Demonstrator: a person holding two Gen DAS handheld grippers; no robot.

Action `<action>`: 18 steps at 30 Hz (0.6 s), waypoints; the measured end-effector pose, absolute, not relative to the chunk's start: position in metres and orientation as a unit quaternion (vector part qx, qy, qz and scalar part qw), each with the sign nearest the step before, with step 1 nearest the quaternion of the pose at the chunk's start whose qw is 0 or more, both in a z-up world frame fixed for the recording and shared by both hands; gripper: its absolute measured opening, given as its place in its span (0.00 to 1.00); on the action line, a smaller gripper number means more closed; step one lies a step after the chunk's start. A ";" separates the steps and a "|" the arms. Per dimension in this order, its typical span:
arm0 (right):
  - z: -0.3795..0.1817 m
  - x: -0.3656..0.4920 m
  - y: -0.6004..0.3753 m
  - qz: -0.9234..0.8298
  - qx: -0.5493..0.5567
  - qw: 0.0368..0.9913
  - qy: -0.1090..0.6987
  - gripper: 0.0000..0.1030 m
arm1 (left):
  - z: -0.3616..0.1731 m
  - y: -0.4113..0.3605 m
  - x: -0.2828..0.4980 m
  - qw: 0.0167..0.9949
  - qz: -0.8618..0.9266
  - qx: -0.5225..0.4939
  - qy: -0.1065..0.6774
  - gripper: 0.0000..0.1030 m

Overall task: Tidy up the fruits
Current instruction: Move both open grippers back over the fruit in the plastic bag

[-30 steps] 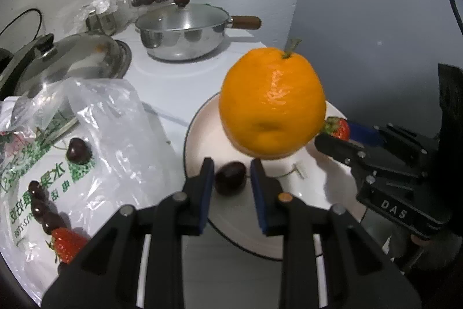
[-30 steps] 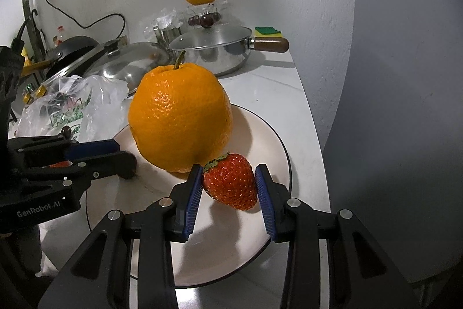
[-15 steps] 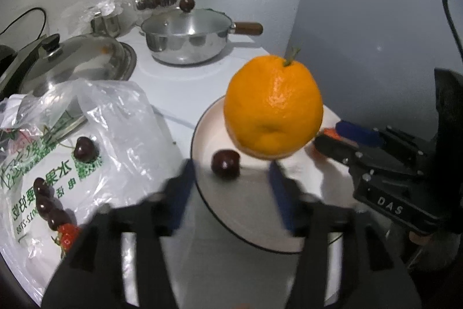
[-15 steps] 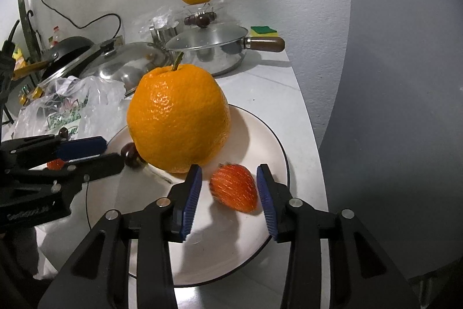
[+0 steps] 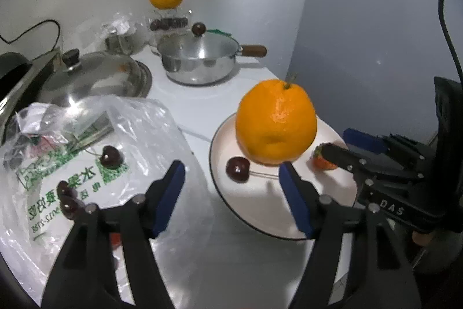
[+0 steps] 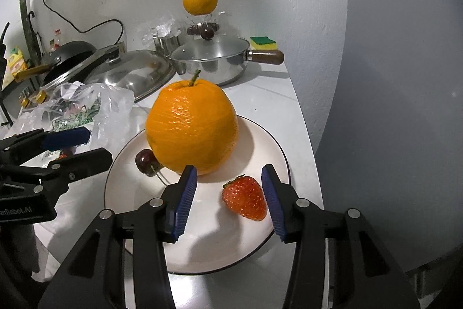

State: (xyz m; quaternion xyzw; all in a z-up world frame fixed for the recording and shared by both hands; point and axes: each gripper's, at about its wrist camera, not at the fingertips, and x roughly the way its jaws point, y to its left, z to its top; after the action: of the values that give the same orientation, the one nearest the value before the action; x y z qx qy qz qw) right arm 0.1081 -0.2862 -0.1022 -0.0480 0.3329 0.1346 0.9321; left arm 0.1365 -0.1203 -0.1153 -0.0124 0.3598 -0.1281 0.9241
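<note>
Left claw (image 5: 231, 181) opening, empty; right claw (image 6: 228, 184) opening, strawberry (image 6: 245, 201) loose between pads

Strawberry (image 5: 322, 161) was half hidden behind a right gripper (image 5: 341, 145) finger in the left view. Bag (image 5: 86, 164) print was partly legible, its lower fruit covered by the left gripper (image 5: 231, 178). Glass container (image 6: 202, 26) contents were too small to identify.

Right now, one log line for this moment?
left tool: opening, empty | right tool: opening around strawberry | plate: orange, cherry, strawberry
</note>
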 end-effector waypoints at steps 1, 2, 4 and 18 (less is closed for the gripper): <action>-0.101 0.106 -0.285 0.134 -0.048 0.932 0.332 0.49 | -0.113 -0.119 0.135 0.925 -0.128 -0.014 0.357 0.74; -0.100 0.105 -0.284 0.134 -0.048 0.932 0.332 0.49 | -0.111 -0.117 0.132 0.926 -0.129 -0.016 0.353 0.82; -0.098 0.103 -0.283 0.132 -0.047 0.933 0.332 0.55 | -0.107 -0.114 0.128 0.929 -0.129 -0.018 0.347 0.91; -0.079 0.077 -0.264 0.128 -0.042 0.940 0.312 0.66 | -0.088 -0.096 0.093 0.940 -0.105 0.001 0.324 0.91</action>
State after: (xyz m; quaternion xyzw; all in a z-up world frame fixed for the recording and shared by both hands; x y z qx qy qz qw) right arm 0.0768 -0.2640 -0.0793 -0.0419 0.3122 0.1276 0.9405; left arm 0.0931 -0.0960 -0.0883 0.0013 0.3244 -0.1047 0.9401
